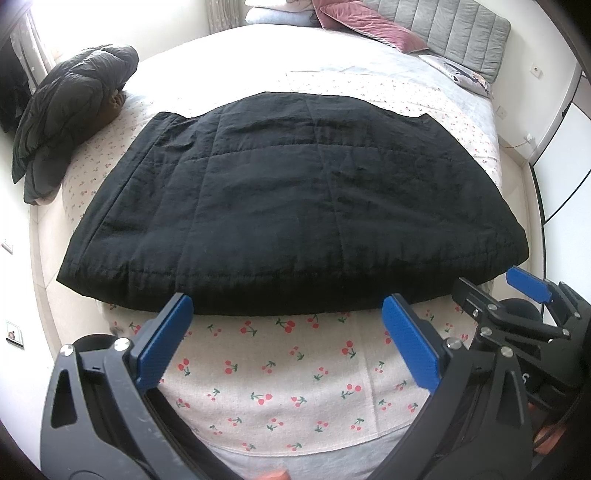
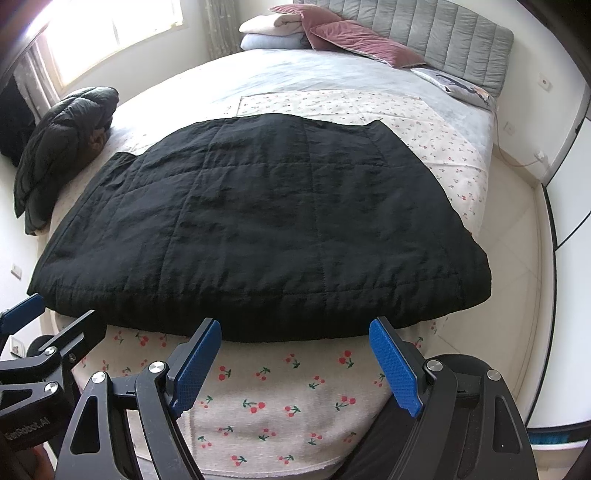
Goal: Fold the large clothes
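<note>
A large black quilted garment lies flat and folded on the cherry-print sheet of the bed; it also shows in the right wrist view. My left gripper is open and empty, its blue fingertips just short of the garment's near edge. My right gripper is open and empty too, fingertips at the same near edge. The right gripper appears at the right of the left wrist view, and the left gripper shows at the left edge of the right wrist view.
A dark puffy jacket is heaped at the bed's left edge. Pink and white pillows and a grey headboard lie at the far end. White tiled floor and a white cabinet are at right.
</note>
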The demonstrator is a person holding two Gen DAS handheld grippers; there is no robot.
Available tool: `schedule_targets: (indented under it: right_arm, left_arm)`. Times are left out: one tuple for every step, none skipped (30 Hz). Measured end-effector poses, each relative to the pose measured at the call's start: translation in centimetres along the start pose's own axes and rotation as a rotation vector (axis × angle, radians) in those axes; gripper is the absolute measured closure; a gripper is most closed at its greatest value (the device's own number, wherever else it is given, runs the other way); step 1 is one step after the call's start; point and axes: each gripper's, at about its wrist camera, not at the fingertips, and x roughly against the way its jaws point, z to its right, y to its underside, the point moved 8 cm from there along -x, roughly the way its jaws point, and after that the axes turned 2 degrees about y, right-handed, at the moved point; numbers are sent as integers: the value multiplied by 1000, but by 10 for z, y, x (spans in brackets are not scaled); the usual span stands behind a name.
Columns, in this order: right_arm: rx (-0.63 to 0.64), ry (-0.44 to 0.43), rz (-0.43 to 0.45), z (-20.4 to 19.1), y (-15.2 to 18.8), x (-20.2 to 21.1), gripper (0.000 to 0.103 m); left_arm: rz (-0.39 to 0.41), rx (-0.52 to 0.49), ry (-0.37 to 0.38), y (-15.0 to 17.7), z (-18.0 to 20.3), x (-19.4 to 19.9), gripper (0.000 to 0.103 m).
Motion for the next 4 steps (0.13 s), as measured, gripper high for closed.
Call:
schedule_targets:
  right_arm:
    - [0, -1, 0, 0, 0, 0, 19]
    - [0, -1, 1, -1, 0, 0, 19]
    - [1, 0, 1, -1, 0, 0, 19]
    - [2, 0, 0, -1, 0, -1, 19]
  left_arm:
    - [2, -1, 0, 0, 1, 0, 1]
    - [3, -3, -2, 0, 2, 0, 1]
    - [3, -3, -4, 1, 2, 0, 1]
    - [1, -2, -5, 2, 2, -1, 1]
